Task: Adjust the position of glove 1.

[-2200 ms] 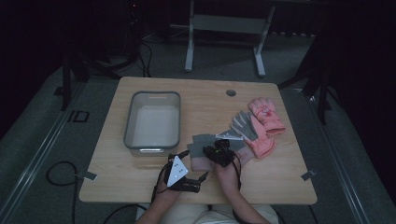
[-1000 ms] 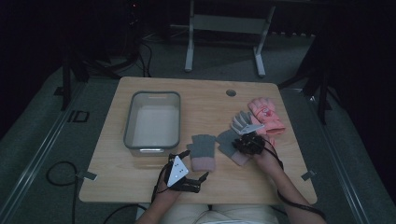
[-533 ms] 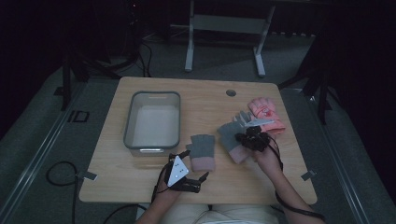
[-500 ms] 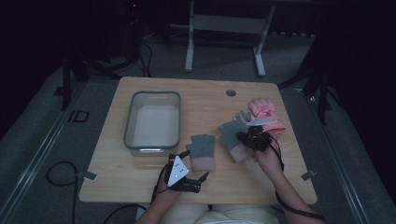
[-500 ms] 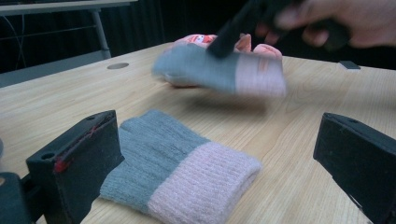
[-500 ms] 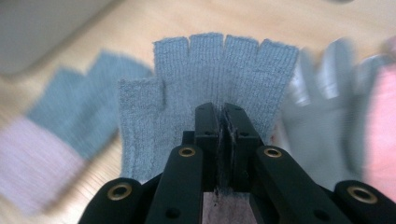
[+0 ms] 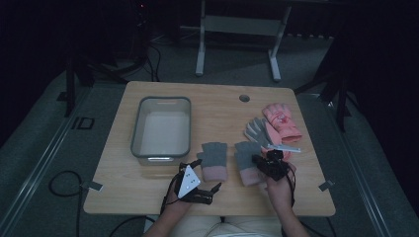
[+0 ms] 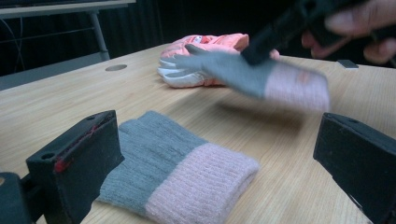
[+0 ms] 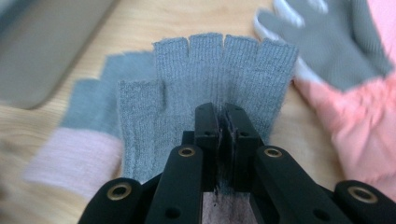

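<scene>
1. Black jaws of the right gripper (image 9: pixel 218 122) were clamped together on the grey knitted fingerless glove with a pink cuff (image 9: pixel 210 74), pinching its palm; the left gripper view showed this glove lifted clear of the wood, its outline blurred.
2. Its match, the second grey-and-pink fingerless glove (image 7: pixel 214 161), lay flat near the table's front edge, just left of the held one.
3. The left gripper (image 7: pixel 196 185) rested near the front edge with jaws spread wide and nothing between them, the lying glove just ahead of it.
4. Judged from this, the pairing looked partly done: one glove placed, its partner close beside it but not yet set down.
5. Toward the right edge, the grey-and-white work glove (image 7: pixel 257 130) and pink padded winter glove (image 7: pixel 281 121) waited untouched; the grey plastic bin (image 7: pixel 161 129) sat left of centre with nothing inside.
6. The high view alone gave that layout; the left gripper view alone revealed the gap beneath the held glove; the right gripper view showed the exact grip point.
</scene>
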{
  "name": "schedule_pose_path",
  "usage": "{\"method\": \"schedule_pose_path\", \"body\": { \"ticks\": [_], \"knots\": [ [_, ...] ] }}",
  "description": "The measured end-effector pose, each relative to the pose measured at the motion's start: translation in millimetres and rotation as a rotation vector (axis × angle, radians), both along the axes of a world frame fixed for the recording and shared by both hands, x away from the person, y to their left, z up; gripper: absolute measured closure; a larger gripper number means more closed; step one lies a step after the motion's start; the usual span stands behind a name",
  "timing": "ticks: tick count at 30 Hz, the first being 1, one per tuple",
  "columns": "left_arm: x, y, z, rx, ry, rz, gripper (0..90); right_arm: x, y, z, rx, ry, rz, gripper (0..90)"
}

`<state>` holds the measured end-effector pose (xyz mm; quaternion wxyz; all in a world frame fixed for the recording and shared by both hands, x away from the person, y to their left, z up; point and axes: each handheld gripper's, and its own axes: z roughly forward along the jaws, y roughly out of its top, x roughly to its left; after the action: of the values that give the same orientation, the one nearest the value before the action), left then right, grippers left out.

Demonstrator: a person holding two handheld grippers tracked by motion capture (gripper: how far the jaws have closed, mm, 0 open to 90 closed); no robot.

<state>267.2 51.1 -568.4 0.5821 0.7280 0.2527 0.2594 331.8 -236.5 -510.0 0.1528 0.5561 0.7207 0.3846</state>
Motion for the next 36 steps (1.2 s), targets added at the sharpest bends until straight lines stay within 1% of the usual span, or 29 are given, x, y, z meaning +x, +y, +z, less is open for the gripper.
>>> {"method": "schedule_pose_path", "body": {
  "ticks": [3, 4, 6, 9, 10, 12, 14, 15, 17, 19, 20, 21, 23, 25, 26, 28, 29, 30, 32, 35, 36],
  "knots": [
    [-0.1, -0.5, 0.0, 0.001, -0.001, -0.005, 0.2, 3.2, 0.7, -16.5, -0.023, 0.028, -0.034, 84.9],
    [-0.2, -0.7, 0.0, 0.001, -0.002, -0.005, 0.2, 4.7, 1.6, -21.1, -0.031, 0.039, -0.040, 84.8],
    [-0.1, -0.9, 0.0, 0.002, -0.001, -0.006, 0.2, 7.1, 3.9, -29.7, -0.050, 0.047, -0.048, 83.9],
    [0.0, -0.8, 0.0, -0.001, 0.000, -0.007, 0.2, 9.2, 3.9, -39.0, -0.044, 0.062, -0.056, 82.0],
    [-0.1, -0.8, 0.0, -0.001, -0.001, -0.008, 0.2, 9.1, 3.1, -40.7, -0.035, 0.059, -0.059, 81.5],
    [0.1, -0.9, 0.0, -0.001, 0.000, -0.010, 0.2, 9.2, 3.7, -41.6, -0.041, 0.047, -0.059, 80.5],
    [0.0, -1.0, 0.0, 0.000, 0.000, -0.009, 0.2, 10.0, 3.8, -41.6, -0.039, 0.044, -0.059, 78.6],
    [-0.1, -1.0, 0.0, 0.000, 0.000, -0.008, 0.2, 10.3, 3.9, -40.8, -0.042, 0.041, -0.058, 77.1],
    [0.0, -0.8, -0.1, -0.003, 0.000, -0.007, 0.2, 10.3, 4.6, -37.0, -0.064, 0.031, -0.040, 75.4],
    [0.2, -0.8, 0.0, -0.003, 0.001, -0.007, 0.2, 11.4, 3.2, -31.0, -0.065, 0.028, -0.004, 76.4],
    [0.2, -0.8, 0.0, -0.002, 0.002, -0.007, 0.2, 11.5, 2.7, -26.7, -0.083, 0.015, 0.014, 76.0],
    [0.1, -0.8, 0.0, -0.002, 0.001, -0.008, 0.2, 12.3, 2.0, -21.1, -0.098, -0.005, 0.055, 74.7],
    [0.0, -0.9, -0.1, -0.002, 0.000, -0.007, 0.2, 13.9, -0.5, -13.6, -0.124, -0.022, 0.100, 73.7],
    [0.0, -1.0, 0.0, 0.000, -0.001, -0.009, 0.2, 16.5, -5.2, -4.9, -0.144, -0.053, 0.167, 72.5],
    [0.0, -1.0, 0.0, 0.001, 0.000, -0.009, 0.2, 18.6, -7.3, -1.6, -0.153, -0.059, 0.186, 71.7],
    [0.1, -1.2, 0.0, 0.000, 0.000, -0.010, 0.2, 22.1, -11.8, 3.4, -0.153, -0.078, 0.238, 71.0],
    [0.1, -1.3, 0.0, 0.001, 0.000, -0.011, 0.2, 23.9, -13.6, 6.1, -0.146, -0.077, 0.256, 70.8],
    [0.3, -1.3, 0.1, 0.004, 0.001, -0.013, 0.2, 25.1, -14.1, 8.4, -0.149, -0.083, 0.278, 70.3],
    [0.6, -1.5, 0.1, 0.004, 0.004, -0.015, 0.2, 26.0, -13.2, 12.1, -0.175, -0.120, 0.337, 68.5],
    [0.6, -0.9, 0.0, -0.002, 0.003, -0.015, 0.2, 28.6, -13.7, 12.3, -0.224, -0.134, 0.407, 66.7],
    [0.5, -0.9, 0.0, -0.003, 0.003, -0.014, 0.2, 29.7, -14.8, 11.6, -0.235, -0.131, 0.425, 65.7]
  ]
}}
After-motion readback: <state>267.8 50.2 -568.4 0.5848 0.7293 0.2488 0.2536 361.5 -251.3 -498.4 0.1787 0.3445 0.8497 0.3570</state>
